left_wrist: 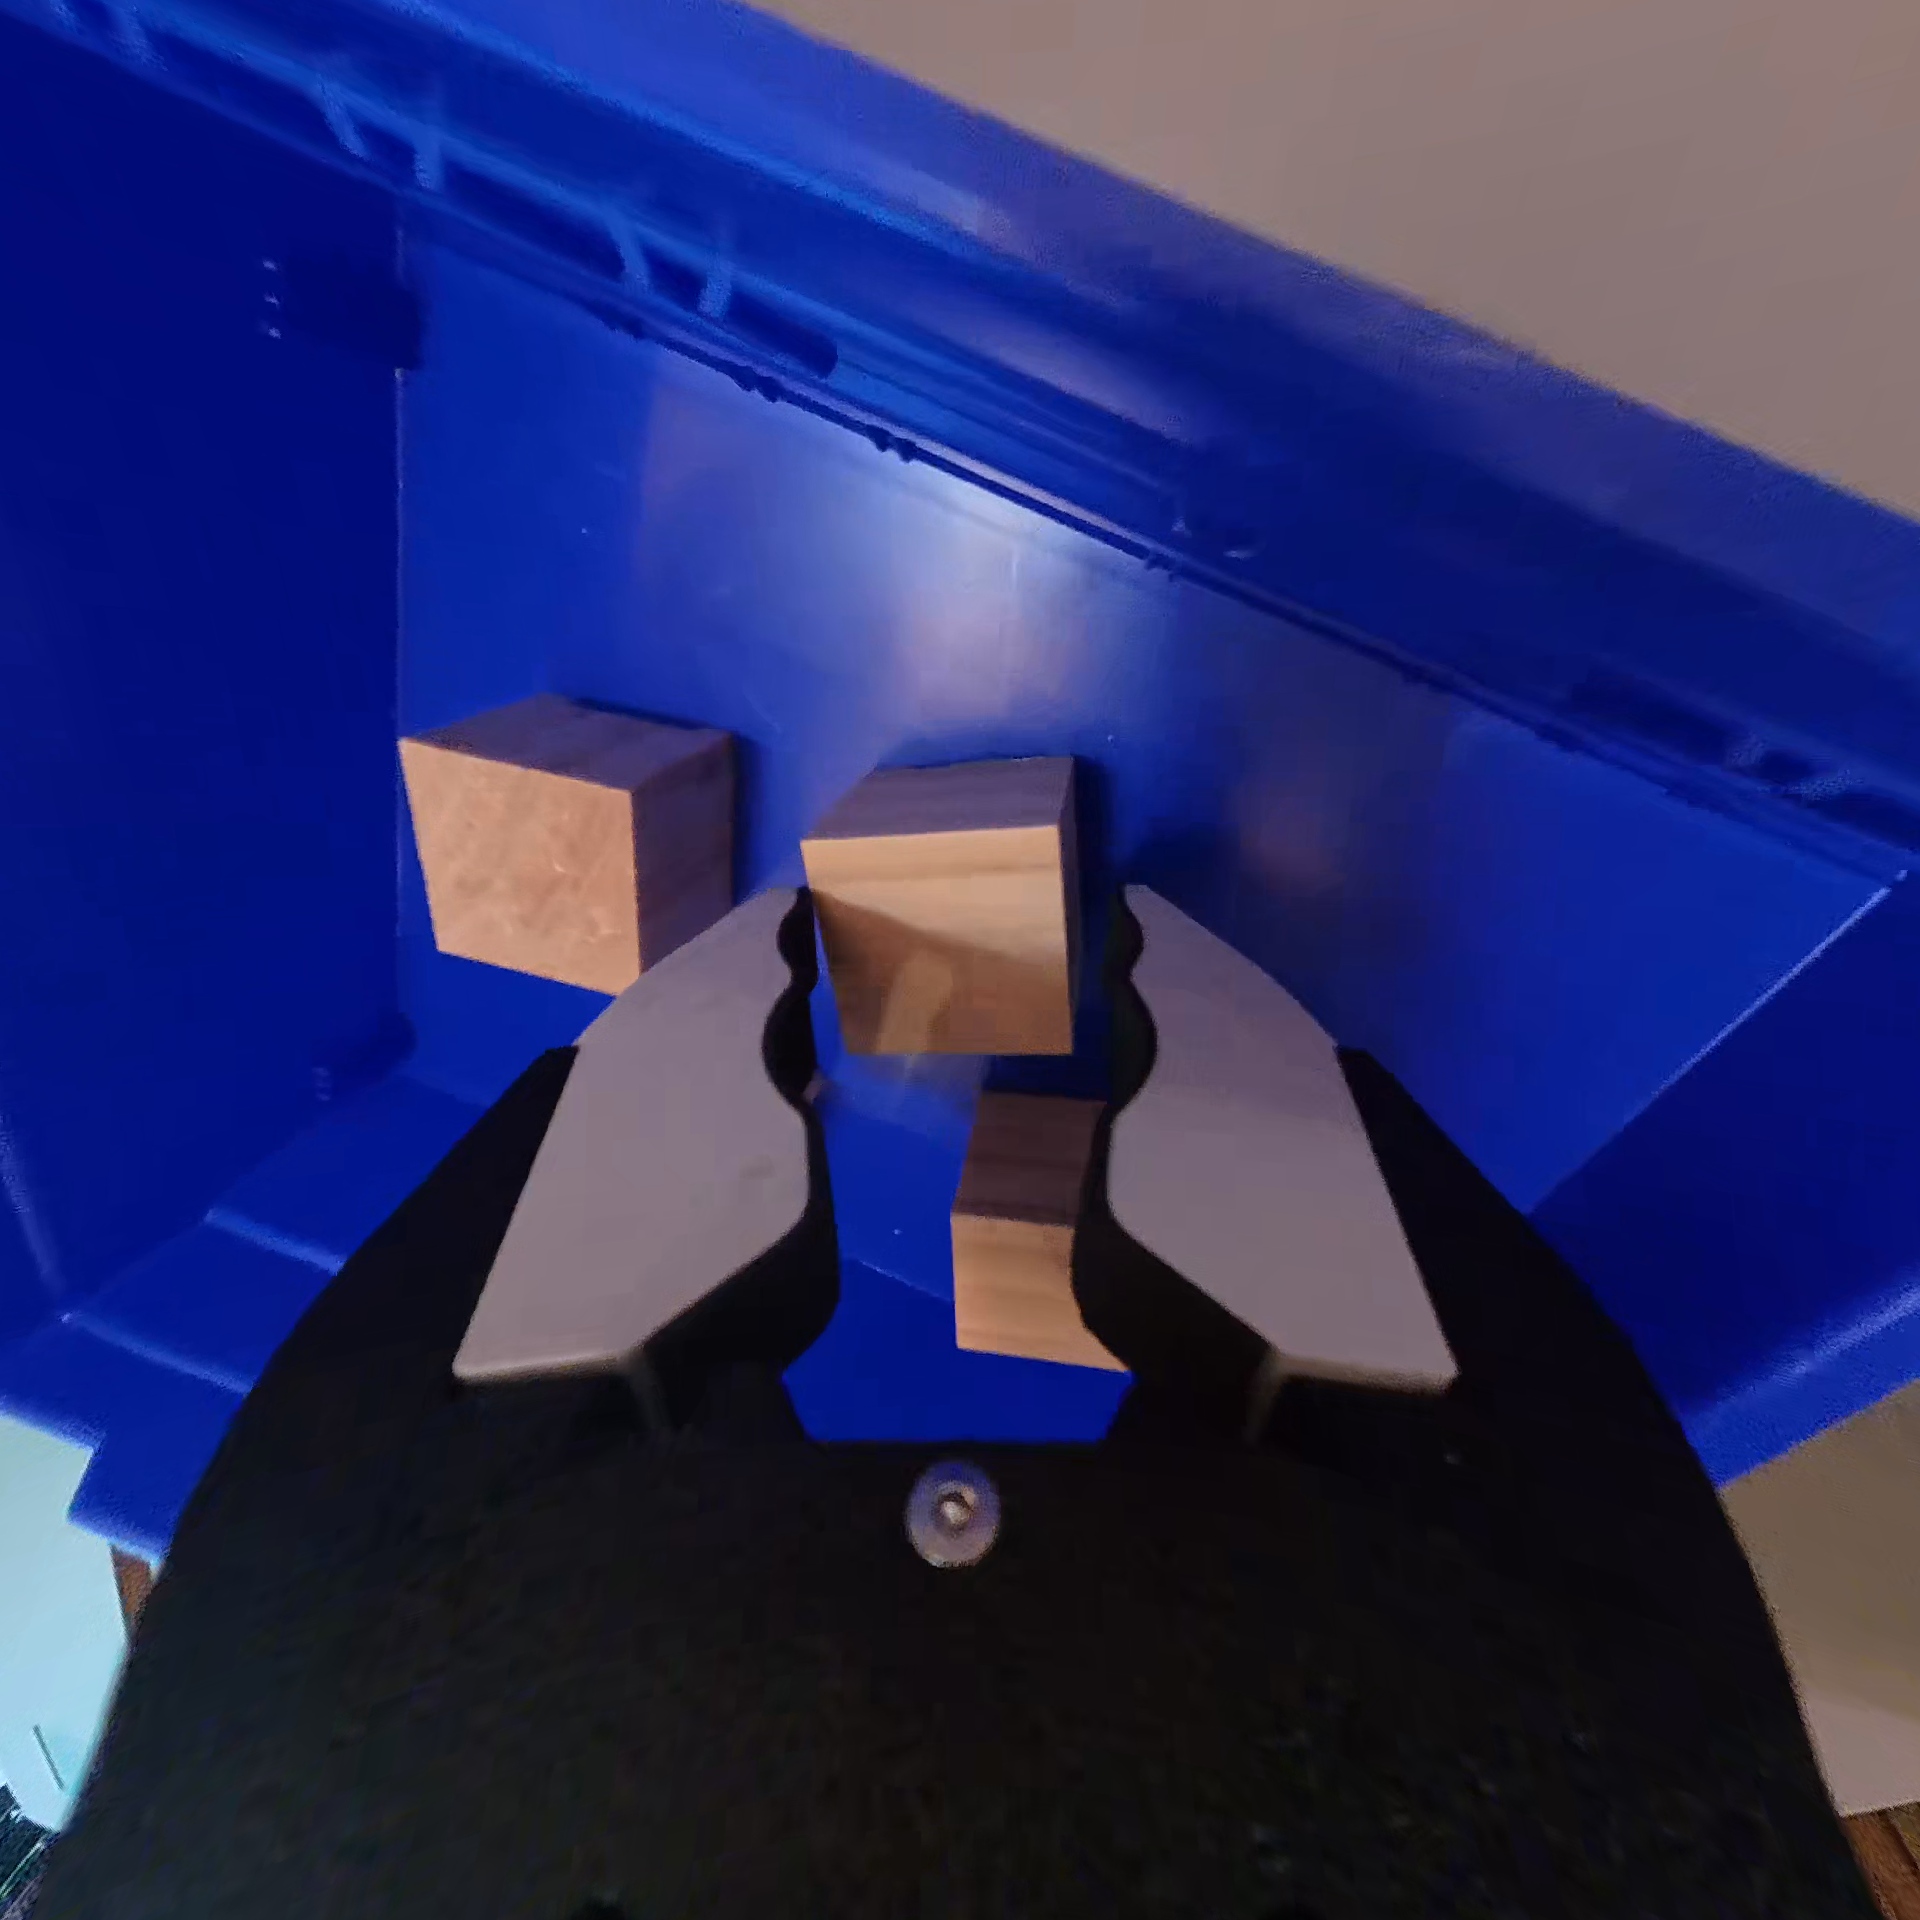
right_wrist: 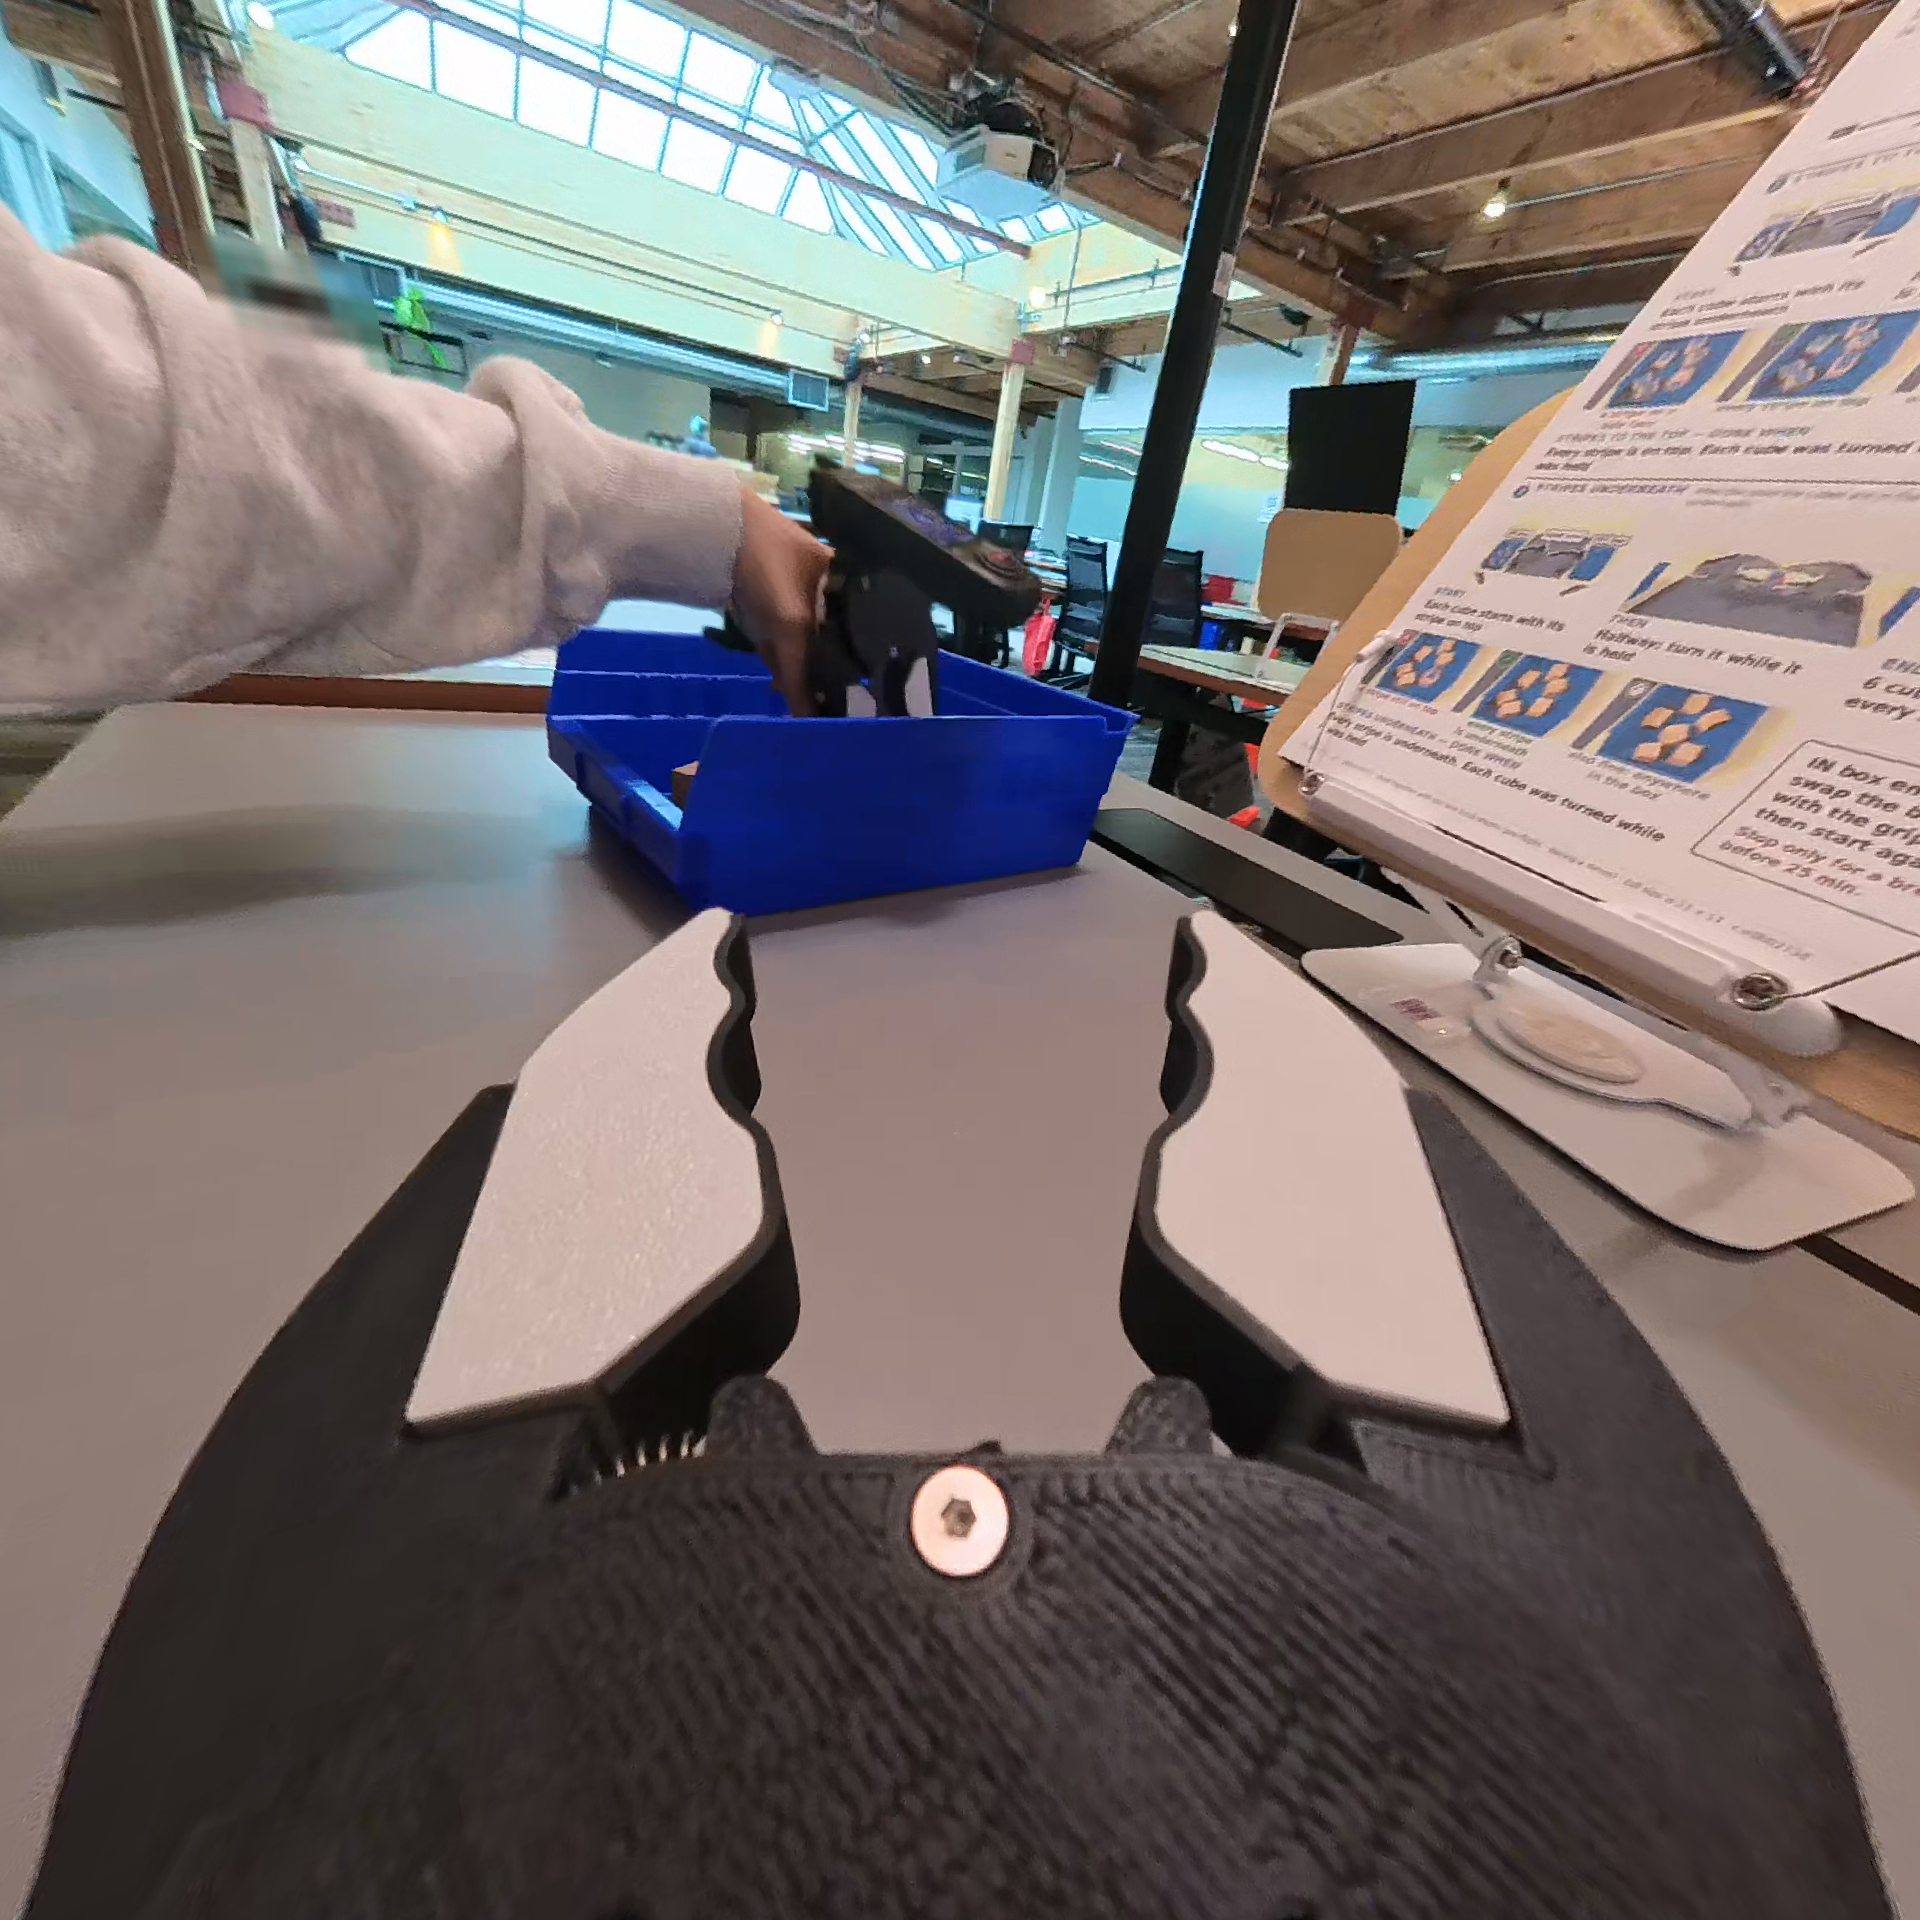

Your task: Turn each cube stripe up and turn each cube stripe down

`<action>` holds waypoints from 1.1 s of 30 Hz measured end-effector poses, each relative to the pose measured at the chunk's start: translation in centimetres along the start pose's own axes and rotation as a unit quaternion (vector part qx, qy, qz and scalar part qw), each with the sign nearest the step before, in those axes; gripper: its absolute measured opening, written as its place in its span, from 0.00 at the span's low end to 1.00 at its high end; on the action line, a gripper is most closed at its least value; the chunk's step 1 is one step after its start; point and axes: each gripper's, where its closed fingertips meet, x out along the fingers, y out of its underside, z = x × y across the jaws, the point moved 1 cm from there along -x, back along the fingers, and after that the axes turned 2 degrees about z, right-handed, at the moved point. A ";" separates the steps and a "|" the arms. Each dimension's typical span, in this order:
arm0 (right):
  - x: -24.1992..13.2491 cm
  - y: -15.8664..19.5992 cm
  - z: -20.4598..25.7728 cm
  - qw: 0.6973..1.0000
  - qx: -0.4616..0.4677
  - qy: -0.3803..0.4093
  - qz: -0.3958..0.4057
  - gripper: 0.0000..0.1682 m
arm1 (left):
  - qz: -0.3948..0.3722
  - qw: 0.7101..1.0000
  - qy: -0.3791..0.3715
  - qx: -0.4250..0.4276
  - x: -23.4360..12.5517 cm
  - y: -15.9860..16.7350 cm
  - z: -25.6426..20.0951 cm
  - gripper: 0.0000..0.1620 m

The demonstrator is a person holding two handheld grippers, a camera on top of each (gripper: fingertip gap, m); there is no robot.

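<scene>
The left hand-held gripper point(left_wrist: 961, 935) reaches down into the blue bin point(left_wrist: 1351, 644), its fingers spread around a wooden cube point(left_wrist: 951, 935). Thin gaps show on both sides of the cube, so the fingers flank it without pinching; whether a pad grazes it, I cannot tell. The cube sits near the bin's far wall, tilted, with a darker face turned up and a pale face toward the camera. I judge that dark face to be the stripe, though shadow could account for it. A second cube point(left_wrist: 566, 842) lies just beside it, toward the bin's left corner, and a third cube point(left_wrist: 1023, 1226) lies nearer the bin's front, between the gripper's fingers, dark half above pale half.

The step in hand looks like grasping the middle cube to turn it. The next move calls for closing squarely on its two side faces, lifting clear of the neighbours, then rolling the wrist.

The right hand-held gripper point(right_wrist: 961, 997) rests low over the grey counter point(right_wrist: 260, 935), fingers spread, holding nothing, well apart from the bin at the counter's far side.

At the counter's right edge, an instruction sheet point(right_wrist: 1662, 582) with small pictures and printed lines leans on a white stand point(right_wrist: 1621, 1122). No brand marks are visible.
</scene>
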 end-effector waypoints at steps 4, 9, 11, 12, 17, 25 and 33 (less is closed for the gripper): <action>-0.2 -0.3 -0.3 1.000 0.012 0.006 -0.012 0.45 | 0.013 1.000 0.013 -0.005 0.5 0.3 -0.1 0.29; -0.1 0.0 -0.1 1.000 0.009 0.000 -0.001 0.45 | -0.011 0.999 0.011 -0.030 0.4 0.3 -0.4 0.28; -0.1 0.0 0.1 1.000 0.002 -0.002 0.000 0.45 | -0.028 0.999 0.002 -0.041 0.0 0.3 -0.6 0.28; -0.2 -0.1 0.2 1.000 0.002 -0.004 0.000 0.45 | -0.038 0.998 -0.008 -0.048 -0.5 0.4 -0.5 0.28; -0.3 0.0 0.0 1.000 -0.019 0.008 0.006 0.45 | -0.199 0.975 -0.013 -0.098 -7.9 -2.0 -1.4 0.28; -0.1 -3.2 0.6 0.993 -0.107 0.035 -0.021 0.45 | -0.485 0.859 0.150 -0.067 -20.4 -9.2 -12.5 0.28; 0.4 -8.5 2.5 0.948 -0.311 0.044 -0.043 0.44 | -0.542 0.750 0.377 -0.026 -23.7 -15.1 -23.4 0.28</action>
